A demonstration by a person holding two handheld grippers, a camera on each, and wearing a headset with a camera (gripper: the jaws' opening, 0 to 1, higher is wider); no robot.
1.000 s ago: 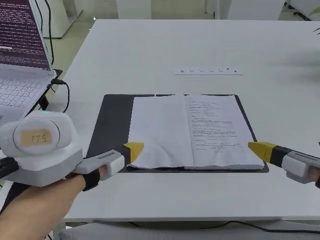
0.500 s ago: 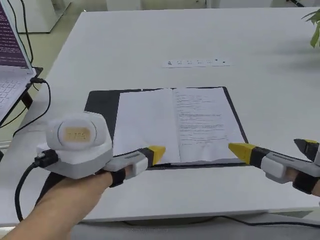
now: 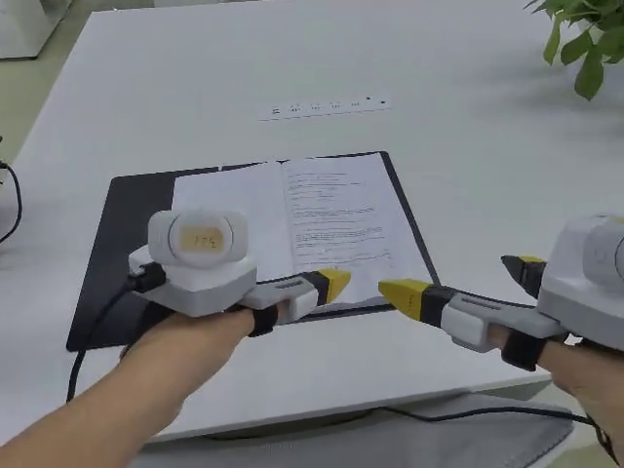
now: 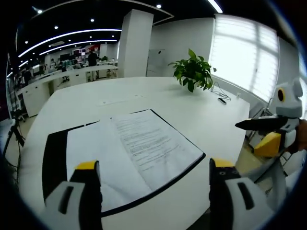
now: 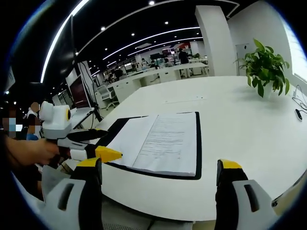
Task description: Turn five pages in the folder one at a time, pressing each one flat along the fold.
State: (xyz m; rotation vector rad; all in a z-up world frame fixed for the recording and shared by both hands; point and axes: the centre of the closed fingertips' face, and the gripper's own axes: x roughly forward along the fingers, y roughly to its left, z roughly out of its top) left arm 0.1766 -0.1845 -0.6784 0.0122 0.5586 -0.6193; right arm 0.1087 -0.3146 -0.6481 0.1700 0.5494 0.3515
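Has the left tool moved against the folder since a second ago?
Yes. In the head view the left tool crossed the folder rightward, past its fold, from the blank page to the printed page.

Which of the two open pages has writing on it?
The right-hand page, covered in printed lines of text; the left-hand page is blank white.

The left gripper (image 4: 152, 165) has its jaws spread wide apart, and the tips are yellow. The left hand (image 3: 219, 327) holds it from behind. The left arm (image 3: 107, 409) reaches in from the lower left. The right gripper (image 3: 460, 277) also has its jaws wide apart. The right hand (image 3: 585, 366) holds it at the lower right. Both grippers point forward and lean a bit toward each other. Their nearest yellow tips are close but not touching.
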